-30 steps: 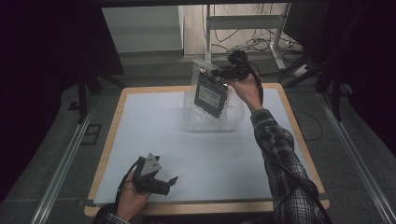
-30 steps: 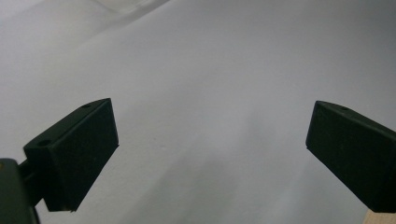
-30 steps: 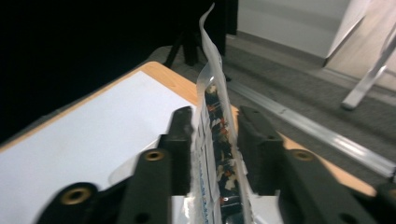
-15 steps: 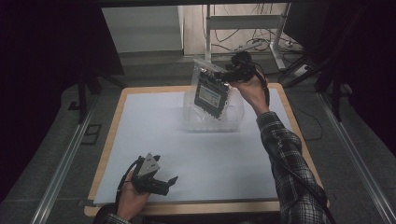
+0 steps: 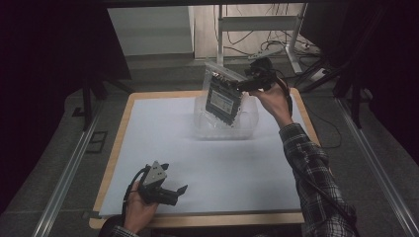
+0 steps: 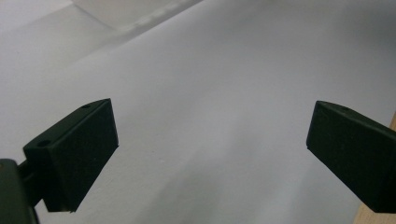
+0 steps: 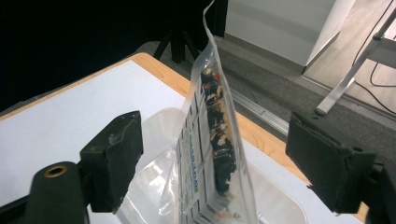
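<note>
My right gripper (image 7: 212,163) jaws have just been opening, now spread w/ the snack pouch (image 5: 223,98) between, untouched: it stands in the clear tub (image 5: 249,126), leaning on its wall. Left gripper (image 5: 170,190) spread, idle on table (image 5: 207,168).

You're in a lab-like recording bay — black curtains (image 5: 54,74) around a white-topped table (image 5: 163,128), metal floor rails (image 5: 64,182), loose cables (image 5: 257,37) behind.
</note>
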A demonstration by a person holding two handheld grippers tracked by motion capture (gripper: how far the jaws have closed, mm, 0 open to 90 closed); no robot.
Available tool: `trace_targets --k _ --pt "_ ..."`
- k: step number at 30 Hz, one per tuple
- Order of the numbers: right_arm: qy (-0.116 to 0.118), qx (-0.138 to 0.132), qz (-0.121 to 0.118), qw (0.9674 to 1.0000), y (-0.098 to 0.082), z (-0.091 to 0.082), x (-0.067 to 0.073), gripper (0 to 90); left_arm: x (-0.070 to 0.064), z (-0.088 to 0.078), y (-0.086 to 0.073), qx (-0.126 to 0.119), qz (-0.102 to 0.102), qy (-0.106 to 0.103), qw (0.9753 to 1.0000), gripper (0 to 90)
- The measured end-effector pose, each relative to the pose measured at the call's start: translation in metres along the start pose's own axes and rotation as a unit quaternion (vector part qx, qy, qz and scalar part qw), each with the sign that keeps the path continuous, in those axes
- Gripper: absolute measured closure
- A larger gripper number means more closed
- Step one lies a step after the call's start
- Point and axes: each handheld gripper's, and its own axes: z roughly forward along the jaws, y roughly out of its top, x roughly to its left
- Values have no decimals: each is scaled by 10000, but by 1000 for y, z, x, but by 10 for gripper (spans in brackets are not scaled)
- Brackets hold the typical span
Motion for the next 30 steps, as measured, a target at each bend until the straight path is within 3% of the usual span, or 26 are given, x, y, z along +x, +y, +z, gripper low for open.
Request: trace_targets --k 6,16,30 --pt "44 58 -79 9999 -8 -3 3 141 -3 -3 1 -212 163 -24 9996 20" --pt "182 87 -72 9998 -22 -12 9 101 -2 -2 1 -130 171 -24 9998 19" --pt "164 160 -72 9997 -47 -31 13 54 -5 1 1 4 275 62 9996 15"
